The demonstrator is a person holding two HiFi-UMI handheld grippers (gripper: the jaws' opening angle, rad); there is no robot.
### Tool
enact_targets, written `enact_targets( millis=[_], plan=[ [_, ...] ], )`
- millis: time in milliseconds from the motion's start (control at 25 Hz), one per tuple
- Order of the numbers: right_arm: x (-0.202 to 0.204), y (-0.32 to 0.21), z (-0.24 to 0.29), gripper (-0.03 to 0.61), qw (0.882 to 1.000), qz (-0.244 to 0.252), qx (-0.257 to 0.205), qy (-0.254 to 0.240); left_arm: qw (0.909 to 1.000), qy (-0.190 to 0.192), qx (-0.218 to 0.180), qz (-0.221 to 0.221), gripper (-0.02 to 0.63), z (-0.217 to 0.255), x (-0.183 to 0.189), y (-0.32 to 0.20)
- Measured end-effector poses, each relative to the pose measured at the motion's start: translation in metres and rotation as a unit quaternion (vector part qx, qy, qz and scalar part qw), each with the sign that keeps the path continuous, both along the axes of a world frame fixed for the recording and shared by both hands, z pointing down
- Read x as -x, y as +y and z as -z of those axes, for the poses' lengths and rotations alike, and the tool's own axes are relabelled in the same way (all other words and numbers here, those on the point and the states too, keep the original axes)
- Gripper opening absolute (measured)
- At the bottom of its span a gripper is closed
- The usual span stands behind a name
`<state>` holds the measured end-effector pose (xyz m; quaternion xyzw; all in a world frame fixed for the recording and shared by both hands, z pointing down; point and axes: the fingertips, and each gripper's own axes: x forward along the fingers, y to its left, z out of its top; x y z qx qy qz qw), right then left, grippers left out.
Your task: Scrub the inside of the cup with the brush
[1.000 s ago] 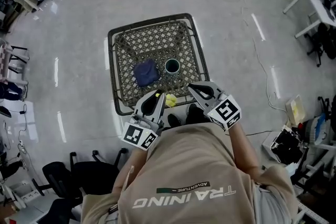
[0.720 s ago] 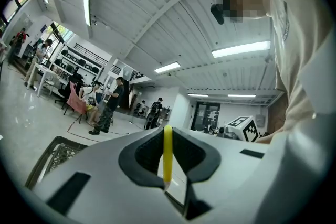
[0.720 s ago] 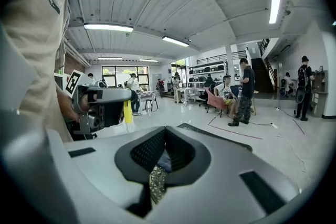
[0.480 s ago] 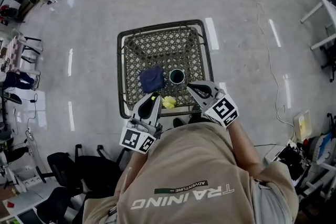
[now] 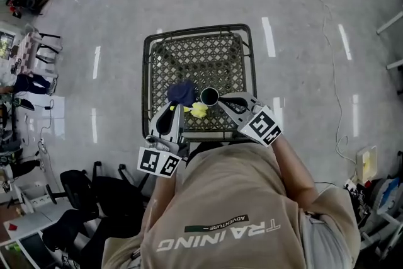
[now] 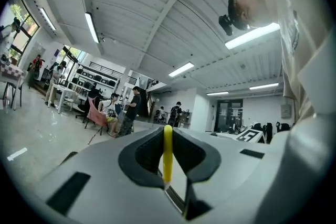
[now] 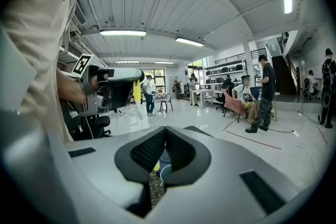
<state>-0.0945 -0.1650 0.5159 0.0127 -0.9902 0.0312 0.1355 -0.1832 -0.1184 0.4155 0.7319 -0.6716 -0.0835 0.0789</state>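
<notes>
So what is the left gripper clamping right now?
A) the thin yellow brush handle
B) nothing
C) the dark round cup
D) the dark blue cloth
A: in the left gripper view the thin yellow brush handle stands pinched between the jaws of the left gripper.

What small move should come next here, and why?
Probably open the right gripper and close it on the cup to steady it. Its jaws are shut with nothing between them, beside the cup, while the left gripper already grips the yellow brush, whose head is outside the cup.
</notes>
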Motion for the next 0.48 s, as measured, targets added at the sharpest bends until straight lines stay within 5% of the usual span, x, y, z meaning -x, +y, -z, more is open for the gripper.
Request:
enact_targets(
  millis=[480],
  plan=[
    [0.017,-0.014,-0.014,0.015,1.0,0.016,-0.017,0.0,0.9995,0.0,0.018,0.026,0.052,-0.013,0.018,0.002]
  ],
)
